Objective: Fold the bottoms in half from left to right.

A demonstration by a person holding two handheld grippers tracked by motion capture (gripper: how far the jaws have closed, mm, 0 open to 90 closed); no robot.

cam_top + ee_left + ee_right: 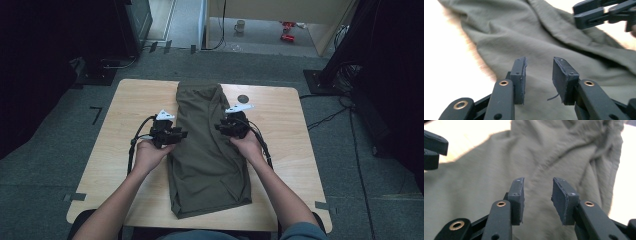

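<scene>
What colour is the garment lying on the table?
Olive green, plain, no pattern; the garment shows best in the high view.

Olive-green shorts [207,150] folded lengthwise, flat on table centre, waistband at far edge.

One pair of olive shorts [207,150] is seen on one wooden table [125,125]. Two grippers are counted: the left gripper [172,134] and the right gripper [227,127], each held in one hand, so two hands are counted as well. One small dark round mark [243,98] is noted on the tabletop. On the floor beyond, one mug [240,26] is made out, and what may be two red objects [287,30], though these are too small to be counted surely.
</scene>
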